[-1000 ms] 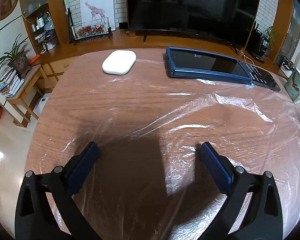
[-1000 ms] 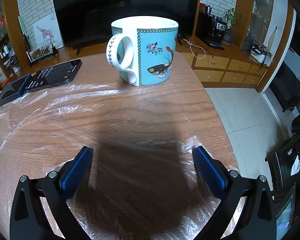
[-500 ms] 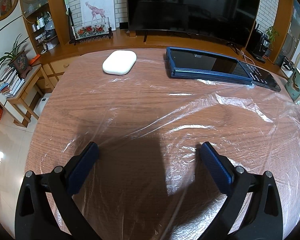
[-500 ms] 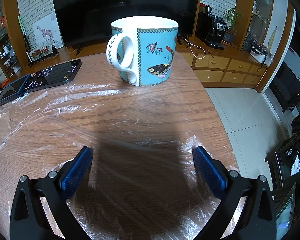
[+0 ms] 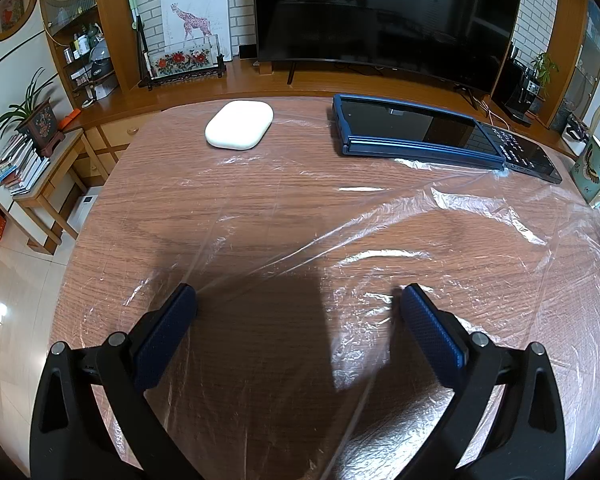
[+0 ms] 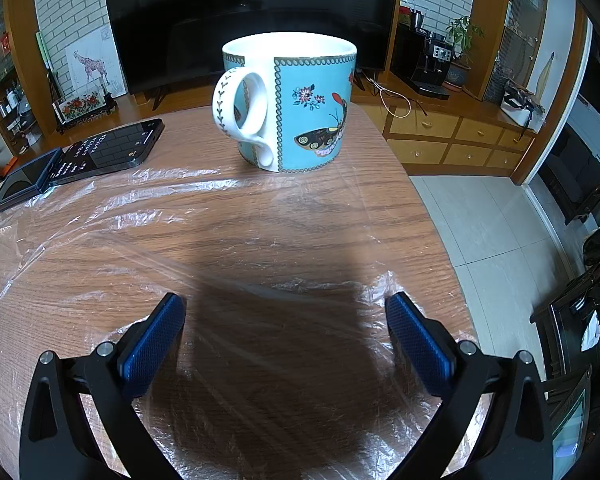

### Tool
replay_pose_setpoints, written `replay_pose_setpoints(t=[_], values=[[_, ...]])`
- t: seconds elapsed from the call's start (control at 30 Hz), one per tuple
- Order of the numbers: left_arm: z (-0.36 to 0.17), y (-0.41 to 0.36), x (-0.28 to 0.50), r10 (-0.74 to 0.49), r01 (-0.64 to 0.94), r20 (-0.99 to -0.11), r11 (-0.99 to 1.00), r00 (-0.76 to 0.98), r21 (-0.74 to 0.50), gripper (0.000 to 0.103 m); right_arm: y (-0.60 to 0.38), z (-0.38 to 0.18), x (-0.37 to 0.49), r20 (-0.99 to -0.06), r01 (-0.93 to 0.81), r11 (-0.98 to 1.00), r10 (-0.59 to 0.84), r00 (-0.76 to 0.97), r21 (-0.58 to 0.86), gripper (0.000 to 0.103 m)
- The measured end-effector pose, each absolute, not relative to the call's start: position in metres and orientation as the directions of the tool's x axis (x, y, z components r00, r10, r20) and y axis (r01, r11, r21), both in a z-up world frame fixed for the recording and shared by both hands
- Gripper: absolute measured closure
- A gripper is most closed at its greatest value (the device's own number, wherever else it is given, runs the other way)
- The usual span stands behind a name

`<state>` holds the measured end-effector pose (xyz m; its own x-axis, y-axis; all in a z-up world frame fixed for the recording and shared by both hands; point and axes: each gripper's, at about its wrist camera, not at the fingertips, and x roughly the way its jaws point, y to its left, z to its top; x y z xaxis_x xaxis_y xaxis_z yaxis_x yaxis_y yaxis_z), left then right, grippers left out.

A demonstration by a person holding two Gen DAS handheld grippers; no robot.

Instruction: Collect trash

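A thin clear plastic sheet (image 5: 440, 232) lies crumpled flat over most of the round wooden table (image 5: 204, 200). My left gripper (image 5: 298, 294) hovers low over the sheet's near part, open, nothing between its blue pads. In the right wrist view the same plastic sheet (image 6: 140, 216) spreads across the table (image 6: 384, 200) up to its right edge. My right gripper (image 6: 285, 300) is open just above it, empty, pointing at a blue butterfly mug (image 6: 290, 100).
A white oval case (image 5: 239, 125) sits at the far left of the table. A blue-framed tablet (image 5: 412, 132) and a black phone (image 5: 528, 156) lie at the back, the mug (image 5: 596, 172) at the far right. The phone (image 6: 108, 148) rests left of the mug. The table's right edge drops to tiled floor (image 6: 496, 232).
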<state>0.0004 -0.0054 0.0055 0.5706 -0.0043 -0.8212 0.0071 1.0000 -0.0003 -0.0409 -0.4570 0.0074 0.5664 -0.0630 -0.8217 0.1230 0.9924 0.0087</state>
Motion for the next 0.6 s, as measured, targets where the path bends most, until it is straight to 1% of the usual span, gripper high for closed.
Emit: replay_pose_setpoints(t=[0.6], values=[[0.0059, -0.0027, 0.0007, -0.001, 0.002, -0.821, 1.000, 0.571, 0.000, 0.001, -0.4567, 0.0076, -0.0410, -0.822, 0.123, 0.992, -0.063, 0.566, 0.008, 0.004]])
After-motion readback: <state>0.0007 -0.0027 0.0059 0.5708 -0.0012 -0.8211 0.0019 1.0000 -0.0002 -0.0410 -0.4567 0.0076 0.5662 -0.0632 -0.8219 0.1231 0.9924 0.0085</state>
